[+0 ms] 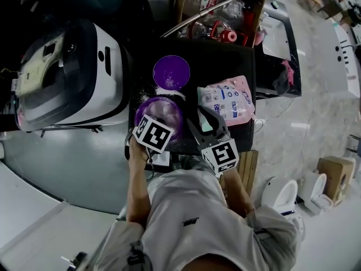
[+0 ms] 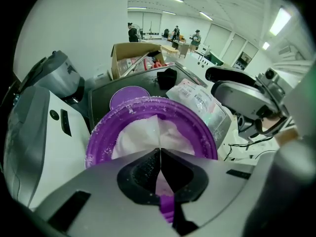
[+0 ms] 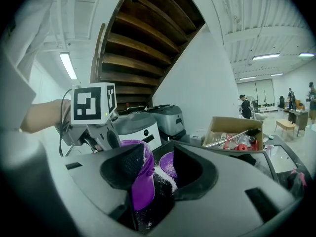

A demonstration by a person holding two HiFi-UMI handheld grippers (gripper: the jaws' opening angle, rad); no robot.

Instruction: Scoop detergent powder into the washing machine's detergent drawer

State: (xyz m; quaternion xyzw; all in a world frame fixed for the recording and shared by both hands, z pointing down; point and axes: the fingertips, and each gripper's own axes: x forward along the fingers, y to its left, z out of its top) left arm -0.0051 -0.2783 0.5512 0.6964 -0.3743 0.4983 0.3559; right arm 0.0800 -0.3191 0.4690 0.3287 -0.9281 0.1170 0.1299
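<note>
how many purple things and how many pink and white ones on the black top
purple: 2, tub and lid
pink and white: 1, pouch
total: 3

Head view: from above the person, steeply down onto the dark table [image 1: 225, 61]. Camera on the left gripper [image 2: 160, 152]: very close over the purple tub [image 2: 101, 127], facing the hall. Camera on the right gripper [image 3: 154, 154]: low beside that tub, looking across it. All three views share the tub and the lid [image 1: 171, 71].
</note>
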